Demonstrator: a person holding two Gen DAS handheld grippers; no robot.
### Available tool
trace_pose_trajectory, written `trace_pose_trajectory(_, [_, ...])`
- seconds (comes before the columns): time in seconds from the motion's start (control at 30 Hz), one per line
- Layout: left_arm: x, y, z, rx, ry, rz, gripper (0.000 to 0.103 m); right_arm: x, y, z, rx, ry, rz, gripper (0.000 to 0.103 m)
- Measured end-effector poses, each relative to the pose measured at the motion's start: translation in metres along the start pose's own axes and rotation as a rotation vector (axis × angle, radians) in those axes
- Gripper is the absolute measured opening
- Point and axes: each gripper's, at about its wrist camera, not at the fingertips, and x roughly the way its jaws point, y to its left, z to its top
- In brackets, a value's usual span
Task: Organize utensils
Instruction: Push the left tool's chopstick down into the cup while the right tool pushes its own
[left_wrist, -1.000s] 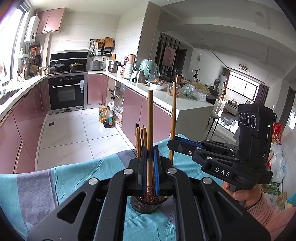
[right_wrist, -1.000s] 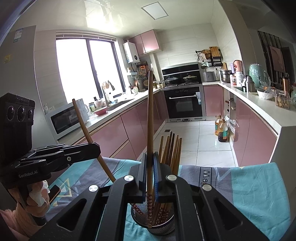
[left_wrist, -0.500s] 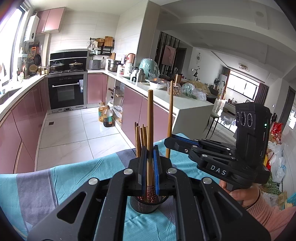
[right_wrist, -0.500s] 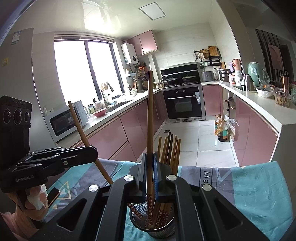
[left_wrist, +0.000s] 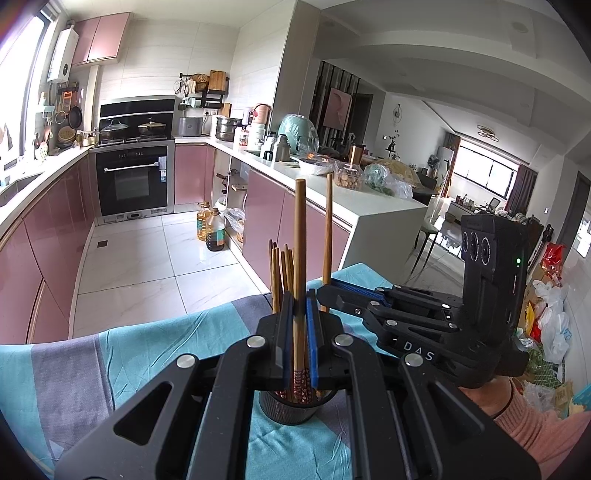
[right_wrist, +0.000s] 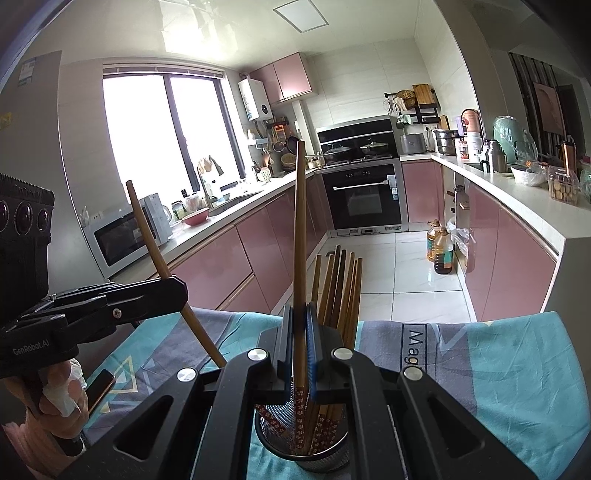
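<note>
Left gripper (left_wrist: 299, 325), low centre of the left wrist view: blue pads clamped on a single wooden chopstick (left_wrist: 298, 258), held upright, its patterned lower end dipping into the black mesh holder (left_wrist: 291, 408) directly below the jaws. Seen from the right wrist view, at far left, same chopstick (right_wrist: 157, 258) leaning from upper left down toward the holder. Right gripper (right_wrist: 300, 339), low centre of its own view: pads likewise closed on another chopstick (right_wrist: 300, 236), nearly vertical, decorated tip inside the holder's (right_wrist: 325, 458) rim. In the left wrist view, right gripper at right of centre, its chopstick (left_wrist: 328, 236) standing just beyond the jaws.

Inside the holder, a cluster of other chopsticks (right_wrist: 338, 291) fanning up just right of the blue pads (shorter tips also visible at centre of the left wrist view). Holder resting on a teal and grey cloth (right_wrist: 498, 362) spread across the lower frame. A hand (right_wrist: 61, 402) at lower left of the right wrist view gripping the left device, a bit of white tissue pressed against it. Beyond, pink kitchen cabinets (right_wrist: 229, 269) across mid-frame.
</note>
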Motion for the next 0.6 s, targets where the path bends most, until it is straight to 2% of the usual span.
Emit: trace_pose_trajectory(0.6, [0.0068,0.0017,-0.0013,-0.003,0.013,-0.005,0.007,0.0029,-0.0039,-0.0062,0.011,0.011,-0.001,0.006])
